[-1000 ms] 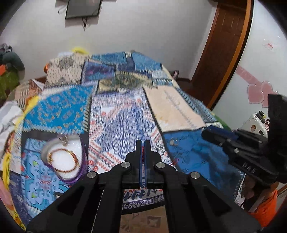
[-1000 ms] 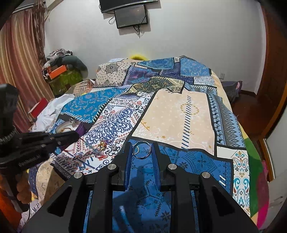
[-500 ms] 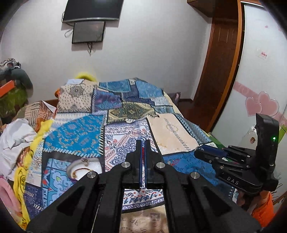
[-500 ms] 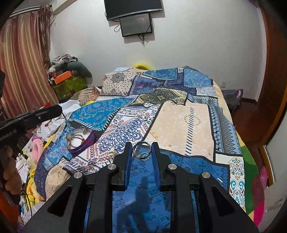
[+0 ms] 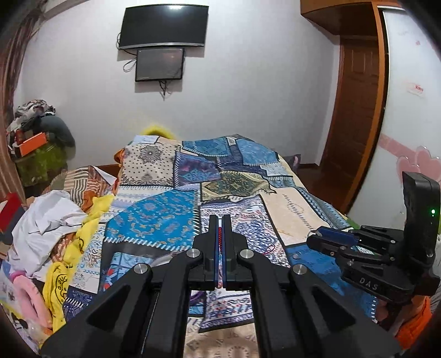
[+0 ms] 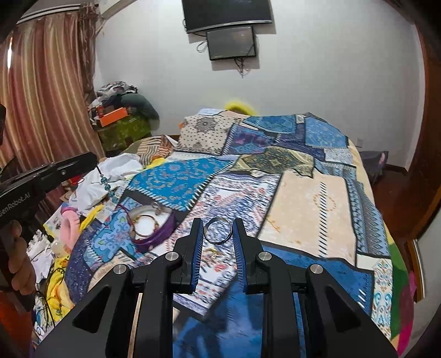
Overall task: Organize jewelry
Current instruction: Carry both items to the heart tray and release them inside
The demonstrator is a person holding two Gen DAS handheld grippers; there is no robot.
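Note:
In the right wrist view my right gripper is shut on a silver ring, held above the patterned bedspread. Left of it lies a white dish with a purple rim; a gold bangle rests inside. My left gripper is shut on a thin strand with blue beads that hangs down toward the dish. In the left wrist view the left gripper pinches a red cord, and its frame hides most of the dish. The right gripper hovers at the right.
A small gold piece lies on the bedspread between the right fingers. A pile of white and yellow clothes covers the bed's left side. Screens hang on the far wall, and a wooden door stands at the right.
Both grippers have risen and tilted up, so more wall shows. The left one drew its strand up above the dish. The right one carried the ring leftward, nearer the dish.

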